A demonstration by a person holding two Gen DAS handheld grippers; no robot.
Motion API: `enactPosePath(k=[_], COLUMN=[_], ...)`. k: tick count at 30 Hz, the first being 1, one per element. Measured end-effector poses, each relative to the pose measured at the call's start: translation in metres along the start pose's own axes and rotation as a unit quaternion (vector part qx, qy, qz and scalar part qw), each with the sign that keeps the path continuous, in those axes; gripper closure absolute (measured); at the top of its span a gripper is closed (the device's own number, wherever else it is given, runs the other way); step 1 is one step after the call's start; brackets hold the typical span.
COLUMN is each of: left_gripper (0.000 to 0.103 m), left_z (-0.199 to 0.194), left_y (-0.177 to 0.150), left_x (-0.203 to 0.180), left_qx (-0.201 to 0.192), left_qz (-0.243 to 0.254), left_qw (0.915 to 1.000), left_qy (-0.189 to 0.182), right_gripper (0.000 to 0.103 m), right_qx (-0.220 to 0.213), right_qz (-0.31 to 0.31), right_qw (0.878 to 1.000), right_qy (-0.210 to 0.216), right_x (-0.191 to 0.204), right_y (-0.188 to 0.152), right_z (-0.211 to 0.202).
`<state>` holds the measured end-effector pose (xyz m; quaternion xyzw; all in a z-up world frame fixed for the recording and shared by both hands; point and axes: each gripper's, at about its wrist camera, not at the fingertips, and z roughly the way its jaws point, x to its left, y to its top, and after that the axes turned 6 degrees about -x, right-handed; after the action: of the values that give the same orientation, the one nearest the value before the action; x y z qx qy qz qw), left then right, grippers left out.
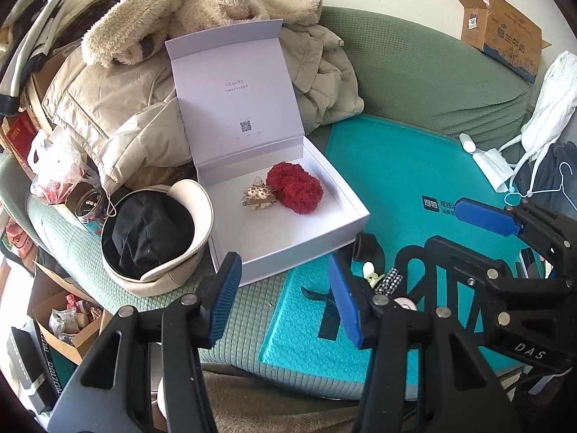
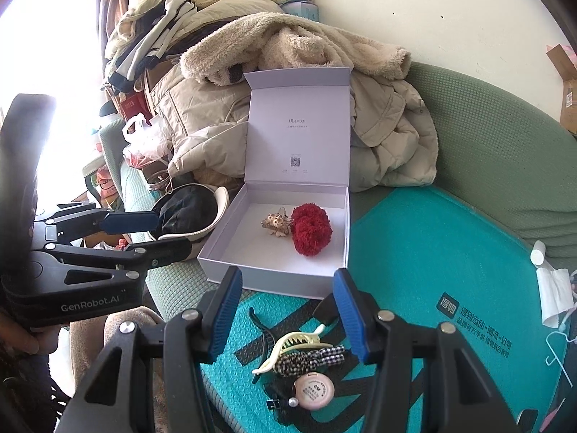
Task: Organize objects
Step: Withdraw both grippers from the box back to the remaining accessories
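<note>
An open white box (image 1: 346, 198) (image 2: 339, 223) with its lid raised sits on the sofa. It holds a red fluffy scrunchie (image 1: 295, 189) (image 2: 312, 231) and a gold flower clip (image 1: 258, 196) (image 2: 276, 223). My right gripper (image 2: 288, 314) is open and empty, just above a cream claw clip (image 2: 292, 346), a checked bow (image 2: 313, 359), a pink round compact (image 2: 317, 391) and a black clip (image 2: 263, 332) on the teal mat. My left gripper (image 1: 285, 299) is open and empty, in front of the box. The right gripper also shows in the left wrist view (image 1: 461, 231).
A cap (image 1: 155, 238) (image 2: 191, 213) lies left of the box. Beige coats (image 1: 119, 101) (image 2: 288, 47) are piled behind it. A teal mat (image 1: 404, 180) (image 2: 450, 252) covers the green sofa (image 1: 432, 72). A cardboard box (image 1: 505, 29) and white items (image 2: 551, 288) lie to the right.
</note>
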<state>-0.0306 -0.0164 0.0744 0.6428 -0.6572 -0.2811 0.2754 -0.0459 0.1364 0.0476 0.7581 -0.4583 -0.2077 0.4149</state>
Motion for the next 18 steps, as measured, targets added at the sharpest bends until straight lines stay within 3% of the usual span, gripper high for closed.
enactPosePath(k=[18], left_gripper=[0.055], left_z=[-0.027], left_y=[-0.063], left_x=[-0.043], left_qx=[0.019], left_qz=[-0.033], left_qw=[0.9993], left_qy=[-0.005], right_gripper=[0.05], right_qx=[0.019], right_qz=[-0.013], right_qw=[1.0], right_qy=[0.019], right_x=[-0.011], right_y=[-0.051], right_z=[-0.04])
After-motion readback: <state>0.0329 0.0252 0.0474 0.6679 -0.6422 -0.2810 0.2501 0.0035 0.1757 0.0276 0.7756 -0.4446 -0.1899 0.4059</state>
